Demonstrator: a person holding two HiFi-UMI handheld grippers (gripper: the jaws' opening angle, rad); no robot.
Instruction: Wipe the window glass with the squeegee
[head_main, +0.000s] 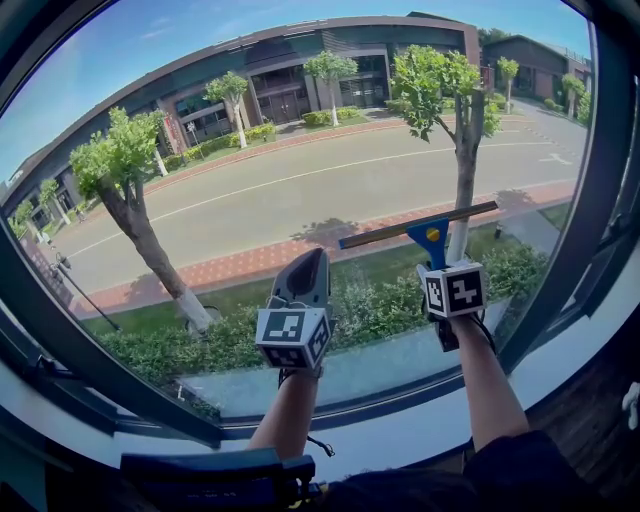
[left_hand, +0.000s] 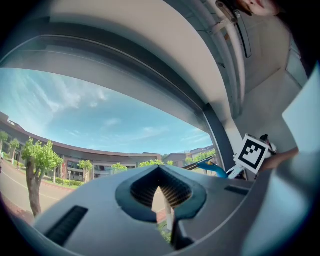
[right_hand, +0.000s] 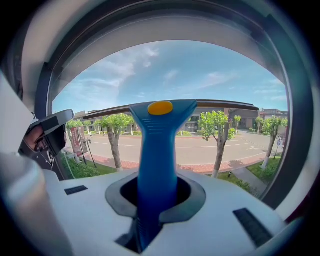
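Squeegee raised at the window glass: its long blade runs across the right part of the pane, tilted with the right end higher, and its blue handle points down into the right gripper. Whether the blade presses on the glass cannot be told. In the right gripper view the white fingers are clamped on the handle, which stands upright between them with a yellow dot near its top. The right forearm reaches up and forward from the lower right, nearly straight. The left forearm rises beside it, holding the left gripper lower and to the left of the squeegee, apart from it. Its grey fingers are closed together on nothing, pointing up at the pane. Beyond the glass lie a road, trees and a curved building, with the dark window frame at right.
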